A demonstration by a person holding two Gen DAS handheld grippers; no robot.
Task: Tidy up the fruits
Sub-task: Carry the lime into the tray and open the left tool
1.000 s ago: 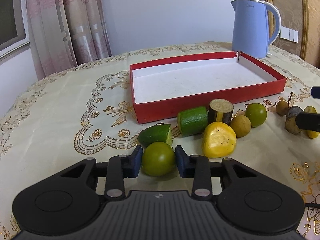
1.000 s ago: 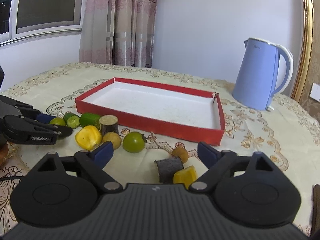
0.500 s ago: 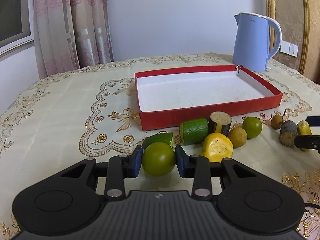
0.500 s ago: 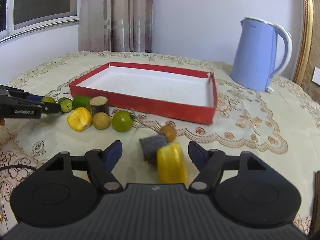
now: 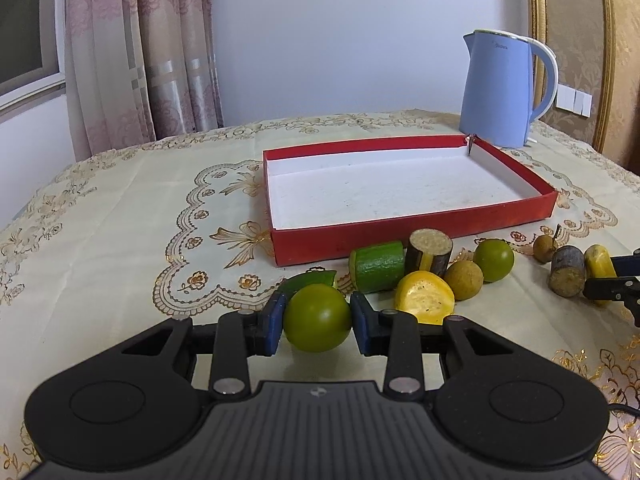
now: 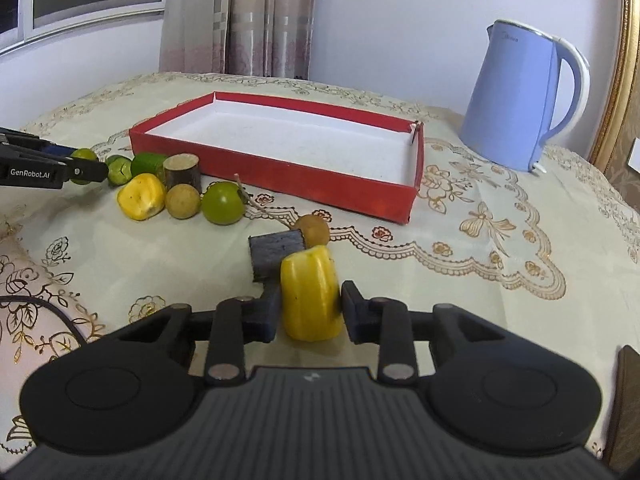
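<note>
My left gripper (image 5: 317, 322) is shut on a round green fruit (image 5: 317, 317), held just above the cloth. My right gripper (image 6: 309, 309) is shut on a yellow fruit piece (image 6: 310, 294) next to a dark cut stalk (image 6: 276, 253) and a small brown fruit (image 6: 315, 229). The empty red box (image 5: 412, 227) with a white floor lies behind the fruits. In front of it lie a green cut piece (image 5: 378, 266), a stalk section (image 5: 428, 256), a yellow piece (image 5: 424, 297), a brown fruit (image 5: 463, 279) and a green fruit (image 5: 494, 260).
A blue kettle (image 5: 502, 90) stands behind the box's far right corner. A patterned tablecloth (image 5: 120, 220) covers the table. Curtains (image 5: 140, 52) hang at the back left. A dark object (image 6: 624, 404) shows at the right edge of the right wrist view.
My left gripper has lifted the green fruit off the cloth and raised its view. My right gripper has moved forward and closed on the yellow piece.
</note>
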